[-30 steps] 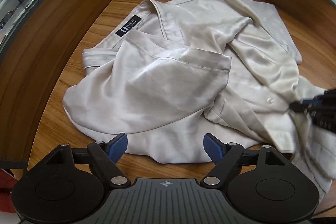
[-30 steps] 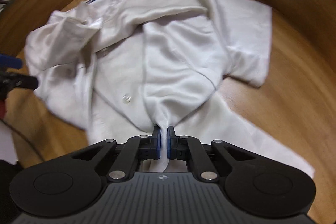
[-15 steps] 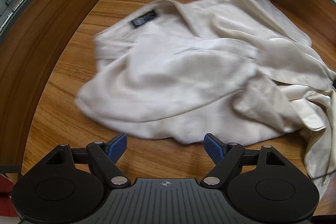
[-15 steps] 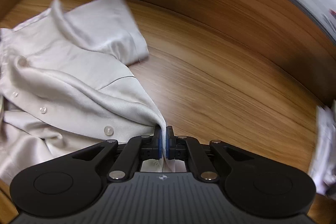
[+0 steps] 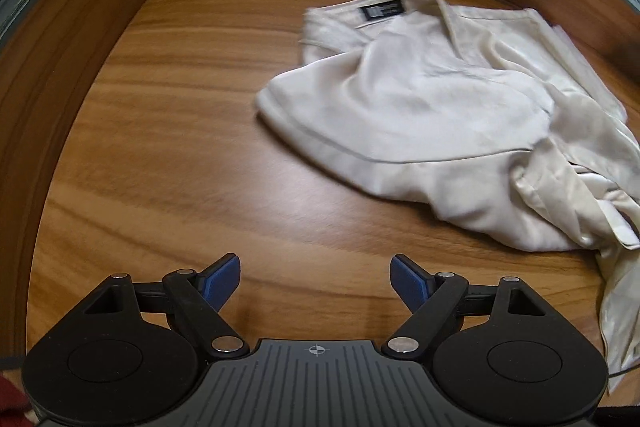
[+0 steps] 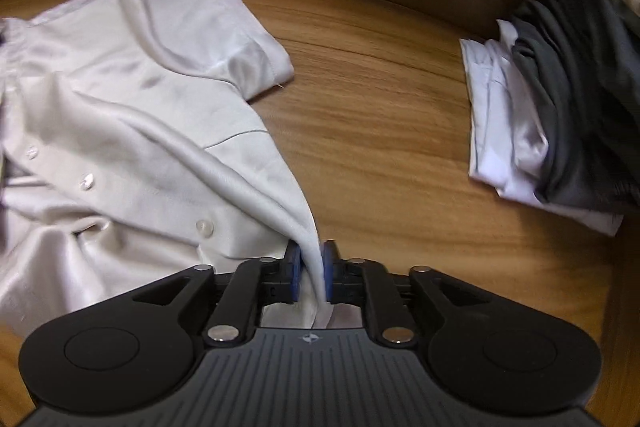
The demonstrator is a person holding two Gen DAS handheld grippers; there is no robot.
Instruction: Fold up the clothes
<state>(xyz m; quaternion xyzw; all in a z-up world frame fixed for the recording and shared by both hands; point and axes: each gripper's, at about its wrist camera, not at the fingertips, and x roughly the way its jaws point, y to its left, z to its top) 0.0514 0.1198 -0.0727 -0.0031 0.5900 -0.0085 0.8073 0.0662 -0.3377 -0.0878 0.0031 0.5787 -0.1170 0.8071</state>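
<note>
A cream satin shirt (image 5: 432, 115) with a dark neck label (image 5: 382, 11) lies crumpled on the wooden table (image 5: 180, 155), at the right of the left wrist view. My left gripper (image 5: 316, 281) is open and empty over bare wood, well short of the shirt. In the right wrist view the shirt (image 6: 132, 131) spreads to the left, buttons showing. My right gripper (image 6: 311, 273) is shut on a fold of the shirt's edge, pulling it taut toward me.
A pile of folded clothes, white and dark grey (image 6: 548, 131), sits at the right of the right wrist view. A raised wooden rim (image 5: 60, 39) curves around the table's left and far sides. Bare wood lies between shirt and pile.
My right gripper has dragged the shirt to the right across the table. The shirt has slid away from my left gripper, which stays open. The clothes pile has come into the right view.
</note>
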